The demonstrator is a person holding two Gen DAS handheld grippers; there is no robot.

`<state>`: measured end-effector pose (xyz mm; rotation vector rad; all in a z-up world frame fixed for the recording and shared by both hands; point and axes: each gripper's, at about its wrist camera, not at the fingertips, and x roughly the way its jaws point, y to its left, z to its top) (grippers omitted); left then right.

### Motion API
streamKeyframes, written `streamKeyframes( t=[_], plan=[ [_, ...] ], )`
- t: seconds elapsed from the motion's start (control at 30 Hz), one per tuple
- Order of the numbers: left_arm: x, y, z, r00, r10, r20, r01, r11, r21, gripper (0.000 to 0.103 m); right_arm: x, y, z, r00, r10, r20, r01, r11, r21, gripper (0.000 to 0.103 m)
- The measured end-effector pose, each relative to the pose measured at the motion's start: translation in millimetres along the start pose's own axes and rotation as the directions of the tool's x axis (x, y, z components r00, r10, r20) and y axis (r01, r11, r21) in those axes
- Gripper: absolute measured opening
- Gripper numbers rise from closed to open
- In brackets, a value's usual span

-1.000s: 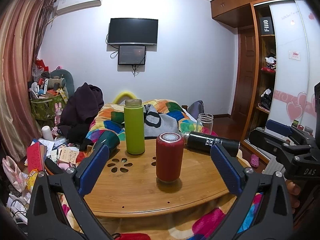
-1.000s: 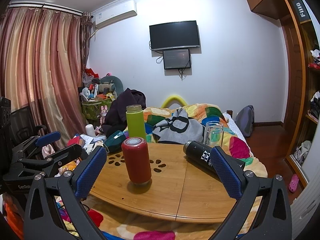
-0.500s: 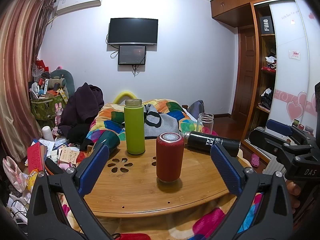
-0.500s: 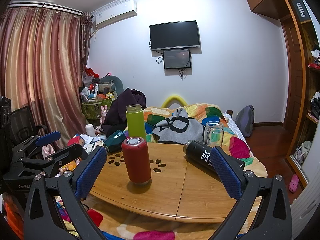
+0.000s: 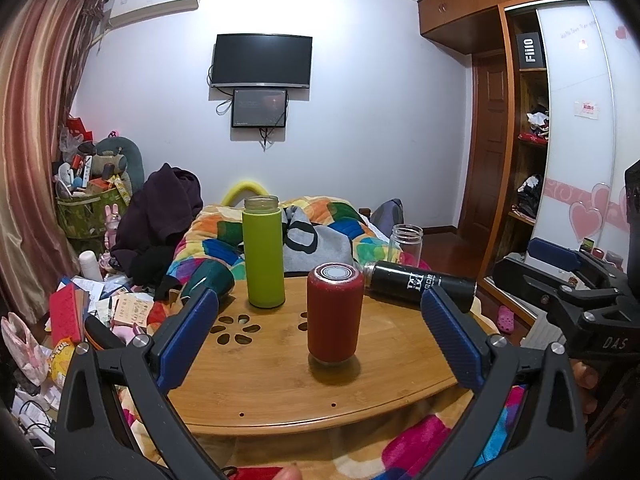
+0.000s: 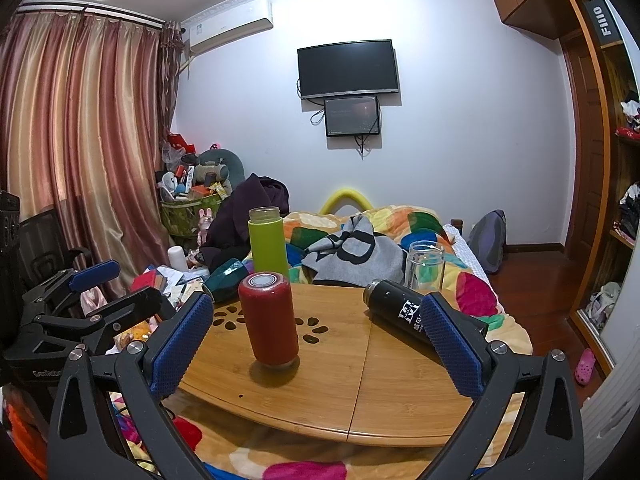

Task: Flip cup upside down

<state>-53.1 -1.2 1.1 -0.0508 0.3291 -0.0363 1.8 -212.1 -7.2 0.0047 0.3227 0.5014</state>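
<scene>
A red cup (image 5: 335, 314) stands on the round wooden table (image 5: 280, 384), its flat closed end up; it also shows in the right wrist view (image 6: 269, 317). A green bottle (image 5: 263, 252) stands upright behind it. A black bottle (image 5: 420, 285) lies on its side at the right. A clear glass jar (image 5: 405, 245) stands behind the black bottle, and a dark teal cup (image 5: 208, 278) lies at the table's left edge. My left gripper (image 5: 320, 336) is open and empty, short of the red cup. My right gripper (image 6: 316, 338) is open and empty, in front of the table.
A bed with a colourful quilt (image 5: 320, 224) lies behind the table. Clutter and boxes (image 5: 88, 304) cover the floor at the left. A wardrobe (image 5: 560, 160) stands at the right. Each gripper shows at the edge of the other's view.
</scene>
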Motion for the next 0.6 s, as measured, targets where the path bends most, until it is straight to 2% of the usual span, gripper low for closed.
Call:
streamKeyframes(
  t=[0.6],
  plan=[
    [4.6,-0.3,-1.1,1.0,0.004,-0.011,-0.004,1.0,-0.011,0.103,4.4,-2.2,-1.1,1.0,0.002,-0.012,-0.002,1.0,0.002,0.103]
  ],
)
